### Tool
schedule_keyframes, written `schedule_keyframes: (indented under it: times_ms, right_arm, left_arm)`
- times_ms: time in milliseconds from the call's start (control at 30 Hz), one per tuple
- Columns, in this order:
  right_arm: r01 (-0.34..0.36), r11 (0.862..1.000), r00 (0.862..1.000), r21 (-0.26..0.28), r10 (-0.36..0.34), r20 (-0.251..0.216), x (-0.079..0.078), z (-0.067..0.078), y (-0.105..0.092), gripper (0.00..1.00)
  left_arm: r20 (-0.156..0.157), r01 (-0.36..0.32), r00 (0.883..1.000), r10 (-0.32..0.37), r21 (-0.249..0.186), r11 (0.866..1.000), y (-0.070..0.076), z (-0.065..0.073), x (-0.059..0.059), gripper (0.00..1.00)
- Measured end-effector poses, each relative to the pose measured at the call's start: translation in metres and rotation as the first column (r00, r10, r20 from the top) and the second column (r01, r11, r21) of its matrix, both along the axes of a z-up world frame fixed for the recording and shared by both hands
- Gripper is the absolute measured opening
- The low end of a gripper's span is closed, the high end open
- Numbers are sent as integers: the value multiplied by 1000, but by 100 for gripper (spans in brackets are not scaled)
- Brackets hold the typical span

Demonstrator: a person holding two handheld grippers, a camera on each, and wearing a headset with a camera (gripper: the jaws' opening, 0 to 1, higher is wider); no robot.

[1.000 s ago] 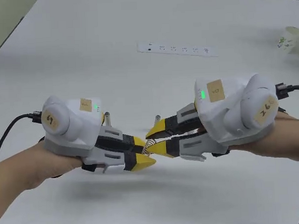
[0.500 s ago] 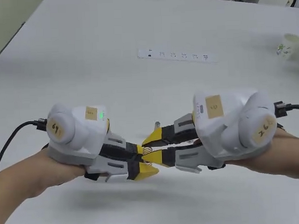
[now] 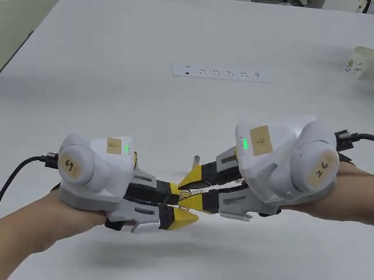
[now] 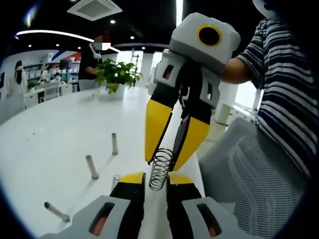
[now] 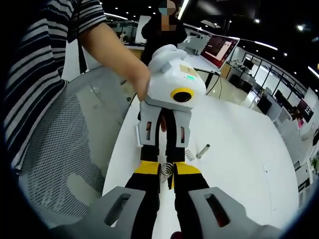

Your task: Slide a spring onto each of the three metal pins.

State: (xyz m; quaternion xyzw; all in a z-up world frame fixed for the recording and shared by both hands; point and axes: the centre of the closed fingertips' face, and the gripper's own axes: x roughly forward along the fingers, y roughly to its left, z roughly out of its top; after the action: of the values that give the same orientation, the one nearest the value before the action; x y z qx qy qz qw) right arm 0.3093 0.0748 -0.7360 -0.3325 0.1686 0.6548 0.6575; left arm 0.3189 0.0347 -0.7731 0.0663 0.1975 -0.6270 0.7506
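The right gripper (image 5: pixel 167 170) has narrowed its jaws and drawn in to the left gripper (image 4: pixel 155 178), so both pairs now pinch the spring (image 4: pixel 160 168), one end each, above the table (image 3: pixel 109 69) near a pin (image 3: pixel 196 159). This looks like a regrip before threading. The spring's long axis runs left to right, not yet aimed at any pin.

Open-plan office. In the head view, a large white table (image 3: pixel 109 69) carries a white power strip (image 3: pixel 221 73) at twelve o'clock. In the left gripper view, a ceiling air vent (image 4: pixel 94 8) sits at eleven o'clock, a potted plant (image 4: pixel 115 75) stands on the table below it, and a grey mesh chair (image 4: pixel 249 169) is at four o'clock. In the right gripper view, a lit monitor (image 5: pixel 218 49) stands at one o'clock under recessed ceiling lights (image 5: pixel 256 21).
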Motion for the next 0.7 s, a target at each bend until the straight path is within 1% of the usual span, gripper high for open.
schedule_keyframes:
  times_ms: [233, 333, 367, 433, 567, 700]
  right_arm:
    - [18, 1000, 1000, 4, -18, 22, 5, 2, -1, 7]
    - [20, 1000, 999, 5, -20, 32, 7, 2, -2, 7]
    - [21, 1000, 999, 6, -22, 33, 7, 3, -2, 7]
    - [22, 1000, 999, 7, -23, 38, 8, 3, -3, 7]
    - [24, 1000, 998, 7, -24, 49, 9, 3, -5, 7]
    - [24, 1000, 998, 6, -24, 52, 9, 3, -6, 7]
  left_arm:
    - [1, -28, 1000, 28, 12, 1000, 8, -1, 4, 14]
    - [-8, -46, 999, 46, 11, 999, 12, 0, 5, 18]
    - [-2, -48, 999, 48, 12, 999, 13, 0, 5, 18]
    - [-3, -52, 999, 52, 16, 999, 17, 0, 5, 19]
    - [-4, -74, 997, 74, 23, 997, 26, 0, 7, 21]
    - [-8, -99, 995, 99, 19, 995, 36, 2, 7, 23]
